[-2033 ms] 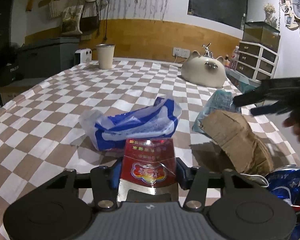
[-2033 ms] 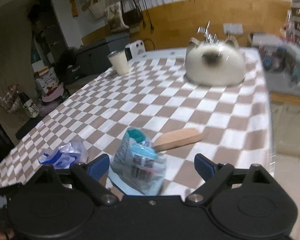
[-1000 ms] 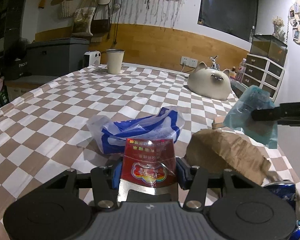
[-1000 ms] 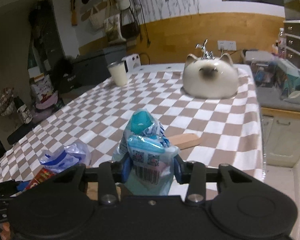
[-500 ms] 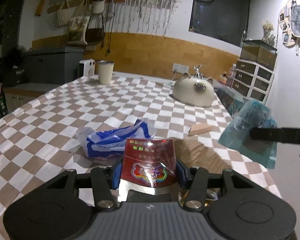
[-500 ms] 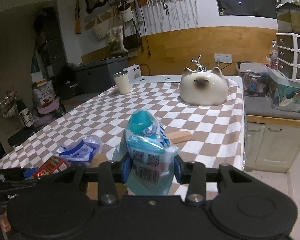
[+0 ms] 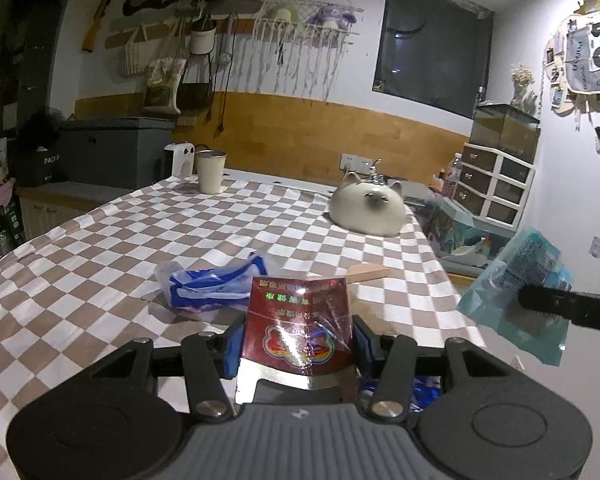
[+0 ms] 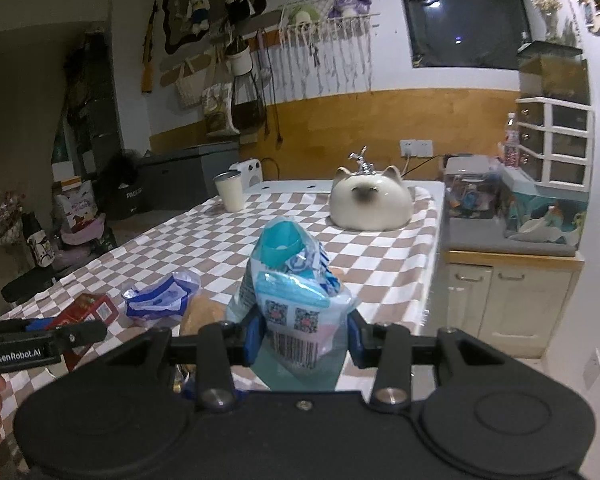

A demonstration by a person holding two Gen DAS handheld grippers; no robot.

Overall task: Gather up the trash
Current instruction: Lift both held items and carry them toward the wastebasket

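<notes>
Red foil packet (image 7: 298,326) clamped upright between the blue pads of the left gripper (image 7: 298,344), lifted clear above the near end of the table. Teal-and-white plastic wrapper (image 8: 296,292) pinched the same way in the right gripper (image 8: 302,340), barcode and square codes facing the camera, hanging off the table's right edge in the left wrist view. Left on the checked cloth (image 7: 100,256): crumpled blue-and-white plastic bag (image 7: 216,282) just beyond the red packet, pale wooden piece (image 7: 368,271) to its right, brown paper lump (image 8: 202,314) near the right gripper, partly hidden. Farther back on the brown-and-white cloth, cream cat-shaped ornament (image 7: 366,210) near the right edge and metal cup (image 7: 210,171) at the far left corner. Beyond, orange-panelled lower wall with white above, dark window (image 7: 432,70), hanging bags and macramé shelf, grey storage box (image 7: 112,152) at left, white drawer unit (image 7: 496,188) at right. Dim room, light from the upper right.
</notes>
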